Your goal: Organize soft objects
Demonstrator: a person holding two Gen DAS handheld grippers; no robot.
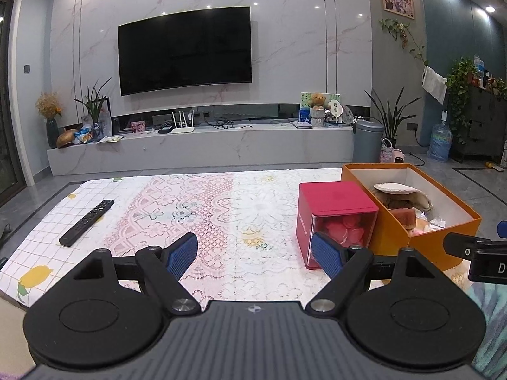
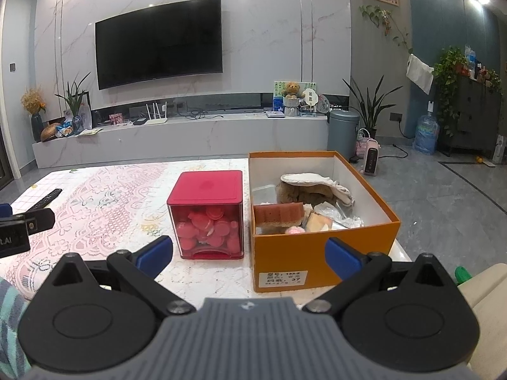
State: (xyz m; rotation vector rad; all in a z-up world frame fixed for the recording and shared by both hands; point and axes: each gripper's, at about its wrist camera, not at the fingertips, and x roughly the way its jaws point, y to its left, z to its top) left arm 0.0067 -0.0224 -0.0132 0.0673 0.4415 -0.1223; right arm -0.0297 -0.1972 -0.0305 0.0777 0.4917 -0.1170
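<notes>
An orange cardboard box [image 2: 285, 253] stands on the lace-covered table, holding a brown sponge [image 2: 279, 215], a white and brown plush slipper [image 2: 310, 186], a pink puff [image 2: 296, 230] and plastic wraps. Left of it is a red cube container [image 2: 207, 213] with pink round pads behind its clear front. My right gripper [image 2: 250, 258] is open, low in front of both boxes, holding nothing. My left gripper [image 1: 255, 255] is open over the tablecloth, its right finger [image 1: 328, 255] just in front of the red container [image 1: 332, 218]. The orange box [image 1: 424, 243] lies to its right.
A black remote [image 1: 87, 218] lies on the table's left side. Beyond the table are a TV, a marble console, a grey bin [image 2: 342, 133] and a small heater [image 2: 371, 158] on the floor. A striped cloth [image 2: 9, 310] shows at lower left.
</notes>
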